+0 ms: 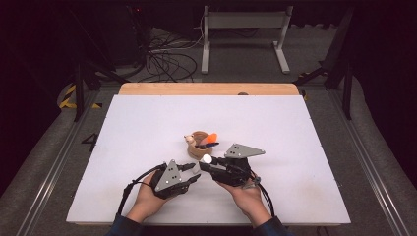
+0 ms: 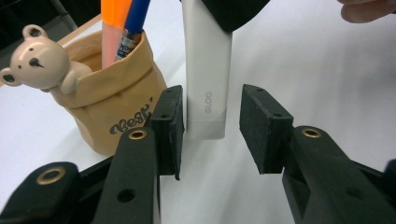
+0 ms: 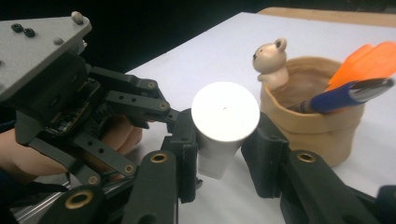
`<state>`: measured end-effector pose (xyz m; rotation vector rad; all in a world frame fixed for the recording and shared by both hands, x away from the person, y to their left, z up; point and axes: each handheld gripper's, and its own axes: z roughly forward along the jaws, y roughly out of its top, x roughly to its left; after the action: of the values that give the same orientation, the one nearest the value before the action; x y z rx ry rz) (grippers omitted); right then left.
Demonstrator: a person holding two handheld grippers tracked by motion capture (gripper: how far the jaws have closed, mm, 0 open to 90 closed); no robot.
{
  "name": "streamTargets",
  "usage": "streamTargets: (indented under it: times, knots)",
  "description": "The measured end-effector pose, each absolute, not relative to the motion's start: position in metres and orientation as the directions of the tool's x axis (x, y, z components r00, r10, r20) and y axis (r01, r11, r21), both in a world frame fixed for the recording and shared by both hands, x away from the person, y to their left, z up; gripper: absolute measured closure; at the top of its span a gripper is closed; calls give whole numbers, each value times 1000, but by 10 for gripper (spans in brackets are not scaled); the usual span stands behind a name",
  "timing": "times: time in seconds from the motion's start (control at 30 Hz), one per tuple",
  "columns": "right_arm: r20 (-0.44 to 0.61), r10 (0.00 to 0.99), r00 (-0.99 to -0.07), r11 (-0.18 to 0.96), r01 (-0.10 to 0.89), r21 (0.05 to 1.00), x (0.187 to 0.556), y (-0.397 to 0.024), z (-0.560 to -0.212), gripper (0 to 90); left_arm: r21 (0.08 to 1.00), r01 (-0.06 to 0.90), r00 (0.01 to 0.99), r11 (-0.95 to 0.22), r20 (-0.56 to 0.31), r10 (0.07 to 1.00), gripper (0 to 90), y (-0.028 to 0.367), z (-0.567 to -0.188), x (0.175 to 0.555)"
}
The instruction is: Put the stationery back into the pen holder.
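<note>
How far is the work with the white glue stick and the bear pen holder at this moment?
Already done: an orange marker and a blue pen stand in the tan bag-shaped pen holder with a bear figure. In hand: the right gripper clamps the white glue stick upright beside the holder; the left gripper has its jaws apart around the stick's lower end. Left: probably putting the stick into the holder.

The glue stick's (image 2: 208,70) top is hidden behind the right gripper (image 2: 229,11).

Right claw (image 3: 219,154) clamped shut; left claw (image 2: 210,128) facing it, jaws apart
</note>
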<state>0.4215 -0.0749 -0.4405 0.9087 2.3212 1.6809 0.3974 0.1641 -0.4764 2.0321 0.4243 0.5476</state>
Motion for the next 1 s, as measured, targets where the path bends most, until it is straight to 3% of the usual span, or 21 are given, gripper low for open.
streamTargets:
  times: [0.53, 1.0]
  knots:
    - [126, 628, -768, 192, 310, 931, 422, -85, -425, 673, 894, 164, 795, -416, 129, 592, 361, 186, -470, 406]
    - [45, 689, -723, 200, 249, 948, 433, -86, -412, 674, 907, 179, 773, -382, 110, 624, 282, 196, -467, 409]
